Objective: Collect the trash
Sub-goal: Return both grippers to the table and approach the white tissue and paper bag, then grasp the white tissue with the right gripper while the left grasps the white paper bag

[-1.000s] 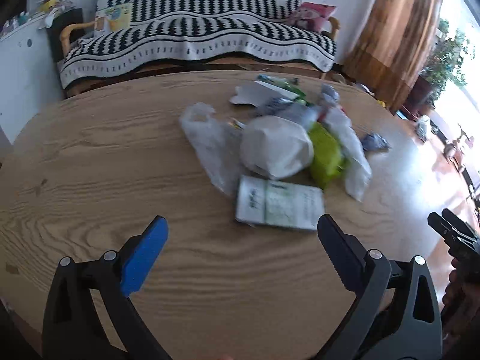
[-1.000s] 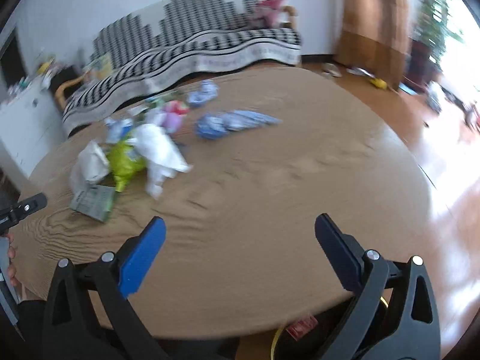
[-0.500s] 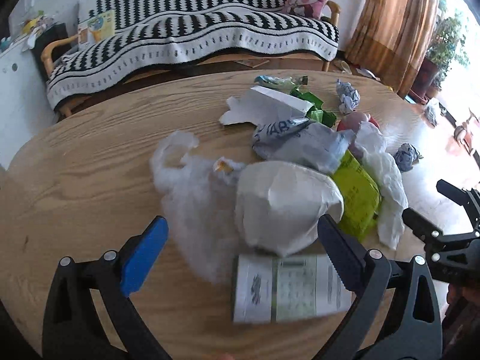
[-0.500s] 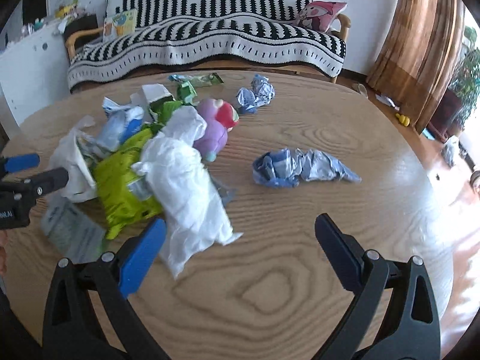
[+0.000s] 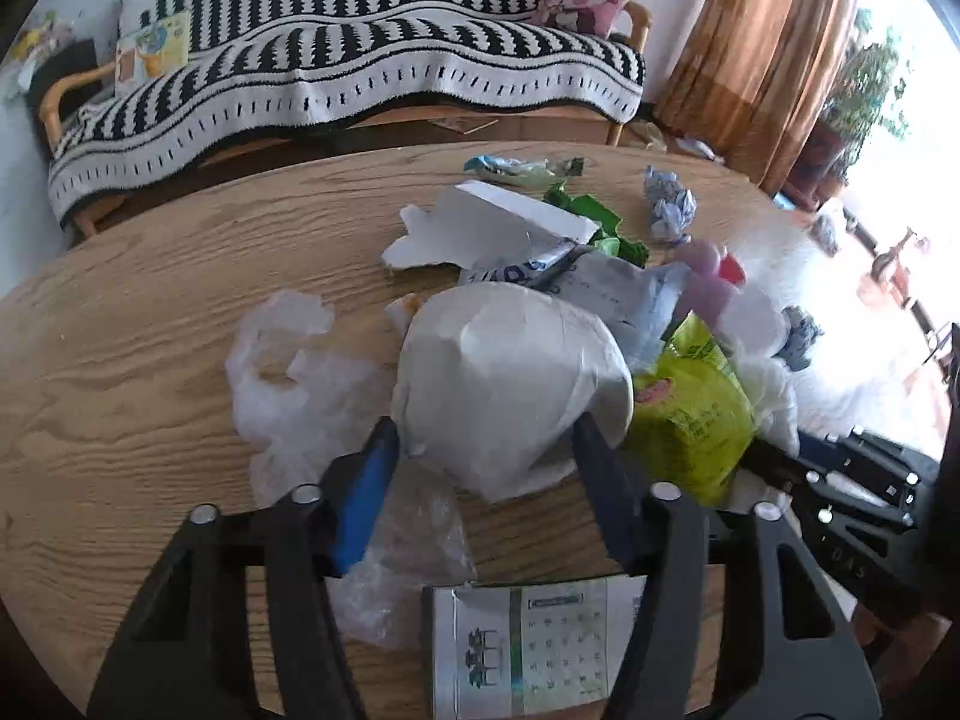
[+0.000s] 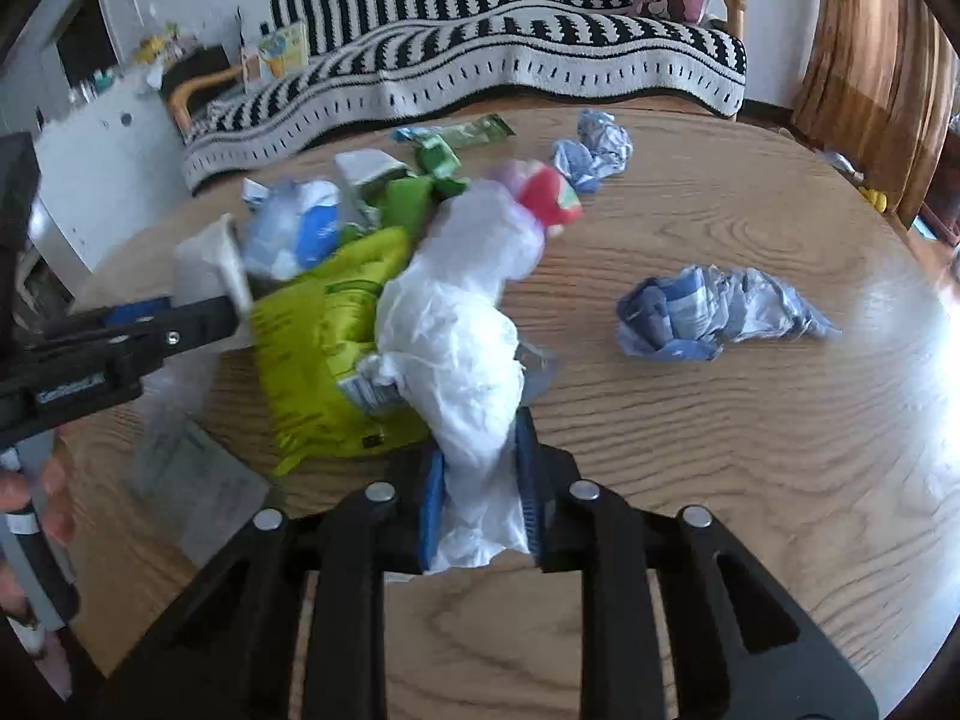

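Note:
A pile of trash lies on the round wooden table (image 5: 120, 330). My left gripper (image 5: 486, 426) is closing its jaws on a white crumpled paper lump (image 5: 510, 372), with both pads against the lump's sides. My right gripper (image 6: 480, 450) is closing too, and its pads squeeze the near end of a white plastic bag (image 6: 462, 324). A yellow-green snack bag (image 5: 690, 414) lies between the two. A thin clear bag (image 5: 288, 384) lies left of the lump, and a printed leaflet (image 5: 540, 642) lies under my left fingers. In the right wrist view the left gripper (image 6: 198, 309) comes in from the left.
A crumpled blue wrapper (image 6: 714, 312) and a blue paper ball (image 6: 594, 150) lie apart on the right of the table (image 6: 750, 480). A white carton (image 5: 486, 228) and a pink-red toy (image 6: 549, 198) sit at the back of the pile. Beyond are a striped sofa (image 5: 336, 72) and a curtain (image 5: 762, 48).
Both grippers came forward to the pile, wide open. Now the left jaws have narrowed around the white lump and the right jaws have shut on the white plastic bag.

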{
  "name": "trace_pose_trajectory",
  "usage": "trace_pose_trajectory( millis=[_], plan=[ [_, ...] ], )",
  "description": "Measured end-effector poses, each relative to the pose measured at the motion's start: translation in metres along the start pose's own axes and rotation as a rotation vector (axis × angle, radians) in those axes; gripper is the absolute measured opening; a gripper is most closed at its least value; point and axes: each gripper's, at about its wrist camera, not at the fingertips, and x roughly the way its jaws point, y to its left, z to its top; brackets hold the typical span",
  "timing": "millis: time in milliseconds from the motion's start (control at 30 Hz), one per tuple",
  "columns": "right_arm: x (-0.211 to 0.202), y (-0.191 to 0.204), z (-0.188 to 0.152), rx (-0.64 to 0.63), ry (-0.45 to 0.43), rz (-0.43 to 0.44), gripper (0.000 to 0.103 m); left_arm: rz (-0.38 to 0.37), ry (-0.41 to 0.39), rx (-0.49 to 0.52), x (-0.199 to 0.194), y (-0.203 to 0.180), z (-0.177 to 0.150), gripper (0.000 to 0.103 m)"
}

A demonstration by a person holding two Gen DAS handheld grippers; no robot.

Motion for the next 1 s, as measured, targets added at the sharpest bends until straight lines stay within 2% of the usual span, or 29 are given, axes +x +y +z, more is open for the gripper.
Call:
trace_pose_trajectory(
  millis=[33,100,233,467,733,867,1000],
  plan=[
    [-0.005,0.003,0.000,-0.012,-0.018,-0.011,0.019,-0.004,-0.009,0.000,-0.004,0.001,-0.001,0.048],
    [-0.022,0.007,-0.002,0.001,-0.088,-0.016,0.019,-0.005,-0.042,0.002,-0.015,0.004,-0.003,0.042],
    [-0.045,0.002,-0.004,0.061,-0.181,0.012,0.019,-0.007,-0.117,-0.021,-0.044,0.016,-0.006,0.036],
    [-0.041,-0.002,-0.006,0.102,-0.152,0.056,0.019,-0.042,-0.122,-0.088,-0.056,0.043,-0.012,0.035],
    [-0.039,0.003,-0.004,0.111,-0.154,0.051,0.019,0.009,-0.182,-0.113,-0.079,0.066,-0.015,0.035],
    [-0.038,0.005,-0.005,0.109,-0.140,0.061,0.019,0.006,-0.162,-0.109,-0.080,0.072,-0.018,0.035],
    [-0.038,0.005,-0.004,0.090,-0.135,0.052,0.019,0.000,-0.102,-0.076,-0.072,0.069,-0.033,0.035]
  ],
)
